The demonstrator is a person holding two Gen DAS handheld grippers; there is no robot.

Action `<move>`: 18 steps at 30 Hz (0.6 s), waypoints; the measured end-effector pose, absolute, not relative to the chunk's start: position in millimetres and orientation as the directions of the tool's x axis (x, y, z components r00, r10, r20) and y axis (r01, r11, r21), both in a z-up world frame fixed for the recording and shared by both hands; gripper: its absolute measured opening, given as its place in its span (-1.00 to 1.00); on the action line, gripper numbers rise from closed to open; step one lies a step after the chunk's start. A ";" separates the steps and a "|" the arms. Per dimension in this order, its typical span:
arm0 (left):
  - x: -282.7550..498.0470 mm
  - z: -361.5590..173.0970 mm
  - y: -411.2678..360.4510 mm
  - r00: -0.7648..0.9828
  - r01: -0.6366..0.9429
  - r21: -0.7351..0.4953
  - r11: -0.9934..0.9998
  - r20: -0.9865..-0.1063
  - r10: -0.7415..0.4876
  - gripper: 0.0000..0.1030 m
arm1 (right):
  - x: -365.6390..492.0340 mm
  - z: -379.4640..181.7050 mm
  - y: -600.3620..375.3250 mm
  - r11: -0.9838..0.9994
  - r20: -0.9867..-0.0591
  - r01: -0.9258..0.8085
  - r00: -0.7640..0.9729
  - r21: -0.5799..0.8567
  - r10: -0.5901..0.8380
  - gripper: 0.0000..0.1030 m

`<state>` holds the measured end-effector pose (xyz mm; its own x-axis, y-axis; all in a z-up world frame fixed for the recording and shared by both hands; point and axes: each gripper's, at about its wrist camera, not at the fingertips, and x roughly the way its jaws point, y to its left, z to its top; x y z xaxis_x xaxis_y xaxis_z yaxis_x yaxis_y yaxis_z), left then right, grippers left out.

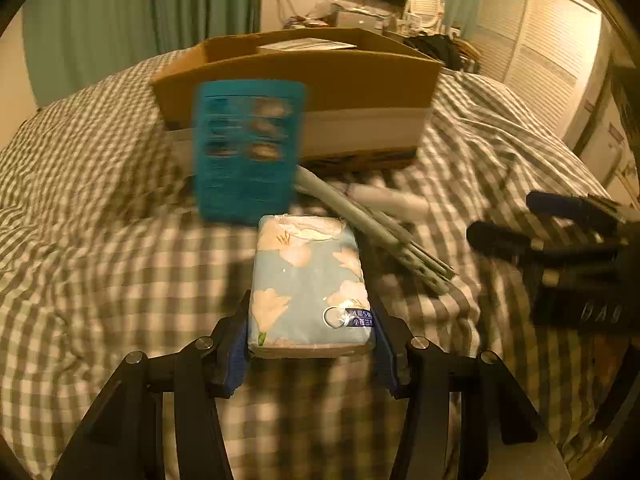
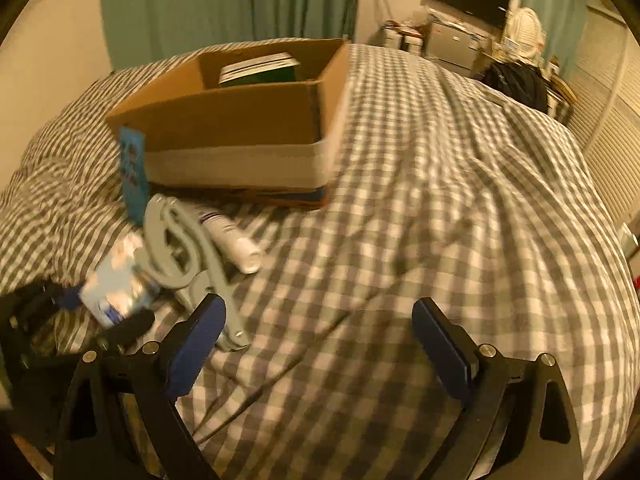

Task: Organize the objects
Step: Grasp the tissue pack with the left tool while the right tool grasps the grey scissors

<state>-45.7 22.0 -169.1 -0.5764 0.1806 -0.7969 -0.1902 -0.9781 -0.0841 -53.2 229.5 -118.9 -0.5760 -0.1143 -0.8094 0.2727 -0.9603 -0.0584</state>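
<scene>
- Left wrist view: the left hand-held gripper [image 1: 312, 344] clamps a floral tissue pack [image 1: 310, 284] above the checked bed [image 1: 100, 264]; ahead stand a teal packet [image 1: 248, 152] and cardboard box [image 1: 320, 92].
- Right wrist view: the right hand-held gripper [image 2: 320, 340] is spread apart and empty; a grey tool [image 2: 188, 256] and white tube [image 2: 236, 244] lie ahead-left.

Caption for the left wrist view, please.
Left gripper clamps a floral tissue pack above the checked bedspread, facing the cardboard box.

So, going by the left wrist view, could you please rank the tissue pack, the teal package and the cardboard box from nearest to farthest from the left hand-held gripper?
1. Tissue pack, clamped in the left hand-held gripper.
2. Teal package, upright just beyond.
3. Cardboard box, behind it.
</scene>
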 end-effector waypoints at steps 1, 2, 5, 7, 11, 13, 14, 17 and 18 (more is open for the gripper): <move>-45.5 -168.4 17.6 -0.572 -0.193 -0.089 -0.977 -0.799 0.186 0.03 | -53.4 -121.5 224.3 -0.955 -0.813 0.291 -0.568 -0.059 -0.123 0.84; -44.9 -167.4 13.3 -0.574 -0.186 -0.090 -0.978 -0.799 0.183 0.03 | -53.2 -123.9 220.8 -0.952 -0.816 0.300 -0.564 -0.062 -0.125 0.84; -44.6 -168.5 -3.0 -0.584 -0.143 -0.072 -0.987 -0.799 0.143 0.03 | -53.9 -130.3 208.5 -0.938 -0.827 0.342 -0.544 -0.061 -0.145 0.84; -49.2 -170.1 -14.9 -0.583 -0.101 -0.072 -0.992 -0.804 0.117 0.03 | -54.7 -135.3 199.8 -0.928 -0.834 0.369 -0.529 -0.057 -0.159 0.84; -53.7 -169.5 -35.3 -0.591 -0.044 -0.080 -0.996 -0.801 0.090 0.03 | -58.1 -150.4 178.5 -0.899 -0.855 0.433 -0.488 -0.060 -0.177 0.84; -53.8 -169.2 -39.1 -0.597 -0.036 -0.074 -0.997 -0.798 0.081 0.03 | -63.8 -159.5 167.4 -0.886 -0.866 0.460 -0.467 -0.063 -0.180 0.84; -53.8 -169.9 -41.1 -0.596 -0.036 -0.077 -0.996 -0.799 0.083 0.03 | -68.5 -164.2 162.8 -0.883 -0.871 0.465 -0.458 -0.067 -0.175 0.84; -53.5 -173.1 -42.0 -0.591 -0.039 -0.078 -0.996 -0.802 0.086 0.03 | -80.0 -173.5 153.4 -0.879 -0.879 0.471 -0.446 -0.071 -0.168 0.84; -54.0 -174.2 -41.1 -0.590 -0.039 -0.076 -0.996 -0.803 0.084 0.03 | -82.5 -174.8 152.4 -0.881 -0.878 0.468 -0.449 -0.074 -0.165 0.83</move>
